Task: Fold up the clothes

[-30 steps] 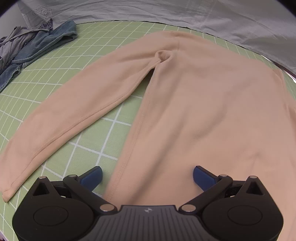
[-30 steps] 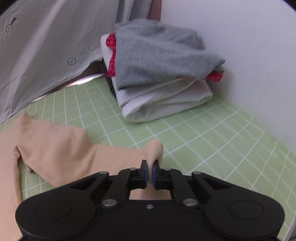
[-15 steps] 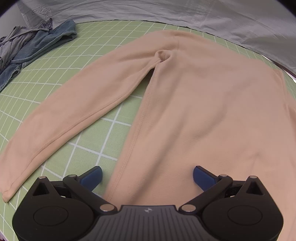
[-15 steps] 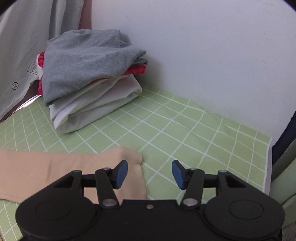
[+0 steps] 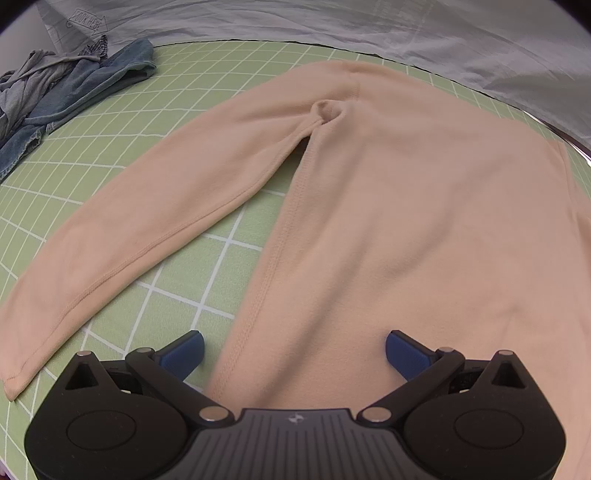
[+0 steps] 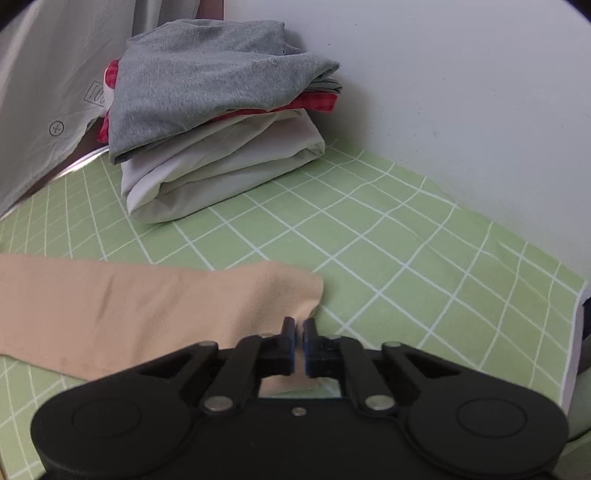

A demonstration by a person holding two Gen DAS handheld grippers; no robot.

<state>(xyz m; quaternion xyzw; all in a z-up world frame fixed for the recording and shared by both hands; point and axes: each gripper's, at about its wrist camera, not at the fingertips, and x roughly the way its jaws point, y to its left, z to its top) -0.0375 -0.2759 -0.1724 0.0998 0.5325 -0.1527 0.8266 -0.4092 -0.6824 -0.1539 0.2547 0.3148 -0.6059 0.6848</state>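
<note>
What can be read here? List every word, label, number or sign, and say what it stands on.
"LOOK HERE": inside an arrow outline, seen inverted, on the crumpled grey fabric sheet in the left wrist view.
Circled plus sign: on the hanging grey fabric sheet in the right wrist view.
Boxed label on that sheet: partly hidden by the folded clothes stack, unreadable.

Both wrist cameras are looking steeply down, close over the green gridded tabletop (image 5: 110,155), sharing the peach long-sleeved shirt (image 5: 424,206).
</note>
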